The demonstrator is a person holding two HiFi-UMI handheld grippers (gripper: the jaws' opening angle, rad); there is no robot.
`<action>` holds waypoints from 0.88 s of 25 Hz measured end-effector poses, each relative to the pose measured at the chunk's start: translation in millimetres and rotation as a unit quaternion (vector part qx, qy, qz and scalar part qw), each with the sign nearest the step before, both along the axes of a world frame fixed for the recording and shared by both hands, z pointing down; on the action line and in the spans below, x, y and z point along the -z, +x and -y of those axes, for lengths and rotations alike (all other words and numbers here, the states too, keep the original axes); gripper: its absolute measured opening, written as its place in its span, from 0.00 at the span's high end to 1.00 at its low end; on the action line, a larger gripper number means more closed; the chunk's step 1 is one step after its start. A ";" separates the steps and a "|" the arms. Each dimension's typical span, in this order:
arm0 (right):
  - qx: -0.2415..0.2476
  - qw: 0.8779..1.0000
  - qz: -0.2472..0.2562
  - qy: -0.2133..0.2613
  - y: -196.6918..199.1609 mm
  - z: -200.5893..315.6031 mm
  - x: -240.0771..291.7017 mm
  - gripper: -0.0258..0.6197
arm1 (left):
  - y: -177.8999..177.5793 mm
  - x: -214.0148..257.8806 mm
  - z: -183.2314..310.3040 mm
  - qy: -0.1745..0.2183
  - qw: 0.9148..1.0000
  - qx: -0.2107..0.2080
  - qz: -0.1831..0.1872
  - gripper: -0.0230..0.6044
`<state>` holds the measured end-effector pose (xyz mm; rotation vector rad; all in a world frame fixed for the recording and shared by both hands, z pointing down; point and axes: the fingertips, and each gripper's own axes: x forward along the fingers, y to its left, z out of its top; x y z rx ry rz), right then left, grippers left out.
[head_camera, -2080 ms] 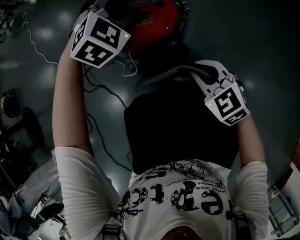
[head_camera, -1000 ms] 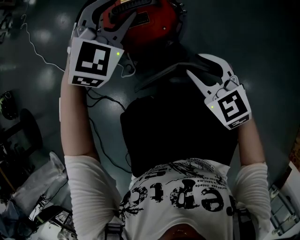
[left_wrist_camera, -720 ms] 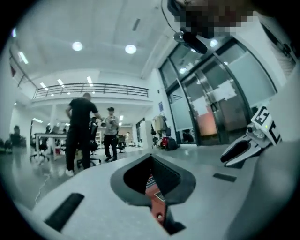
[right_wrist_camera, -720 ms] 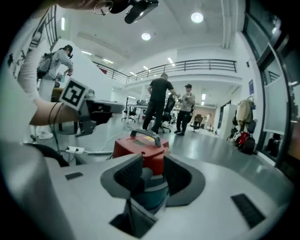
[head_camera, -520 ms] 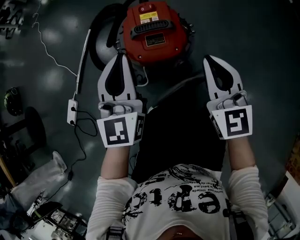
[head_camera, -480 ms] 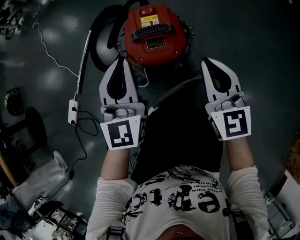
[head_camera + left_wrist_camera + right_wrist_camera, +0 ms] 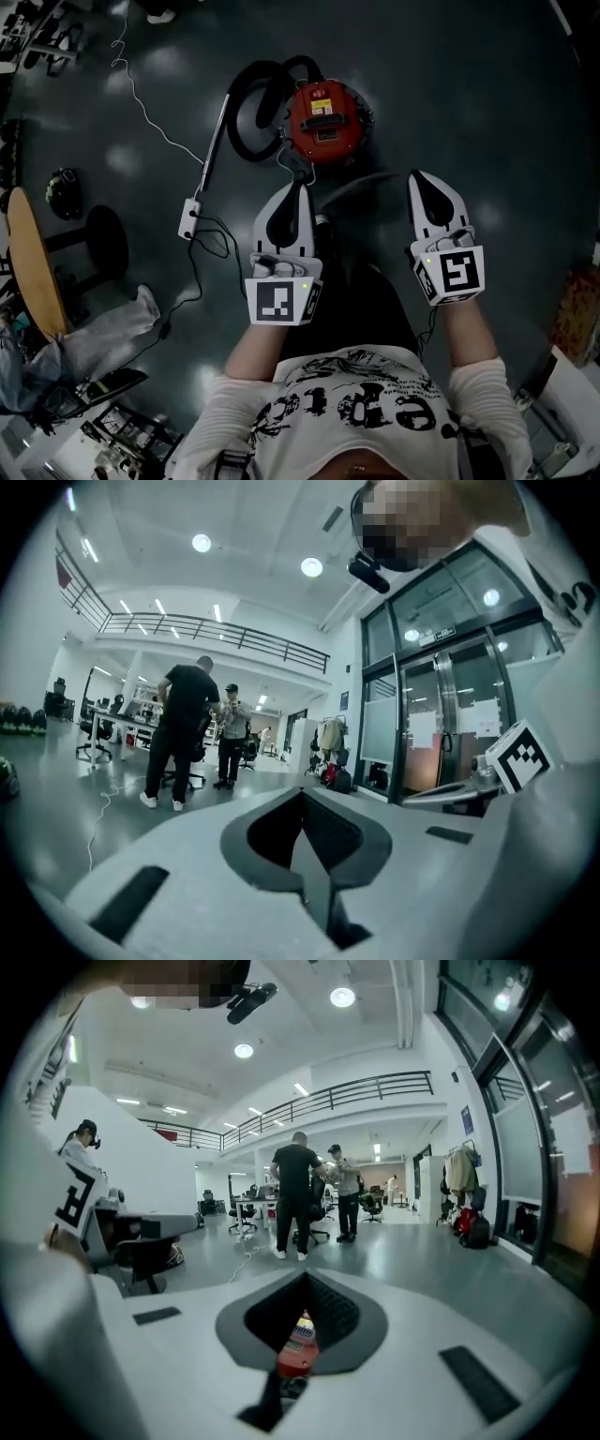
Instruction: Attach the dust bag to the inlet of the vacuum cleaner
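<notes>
Beyond two grippers, one vacuum cleaner

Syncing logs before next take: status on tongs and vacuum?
Left tongs shut, empty; right tongs shut, empty. Vacuum cleaner on floor ahead, untouched. Dust bag not in sight. Hose coiled beside it.

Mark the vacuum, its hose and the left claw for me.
vacuum (image 7: 323, 120): head view, red top housing.
hose (image 7: 234, 127): head view, left side of the black loop.
left claw (image 7: 292, 187): head view, tip of the shut jaws.
</notes>
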<state>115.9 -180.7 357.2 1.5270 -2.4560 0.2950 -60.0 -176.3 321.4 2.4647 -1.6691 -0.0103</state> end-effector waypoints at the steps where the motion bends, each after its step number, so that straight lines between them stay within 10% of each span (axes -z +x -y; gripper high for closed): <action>1: -0.003 1.000 -0.003 0.005 3.5 -3.1 25.3 0.96 | 1.4 24.0 -5.2 0.003 1.000 0.000 0.009 0.96; 10: 0.005 0.998 -0.024 0.063 5.9 -71.8 206.9 0.96 | -5.7 214.7 -83.1 0.082 0.996 0.029 0.014 0.96; 22: 0.033 0.996 -0.021 0.075 -8.4 -131.4 233.2 0.96 | 15.1 230.8 -136.2 0.071 0.997 -0.004 0.032 0.96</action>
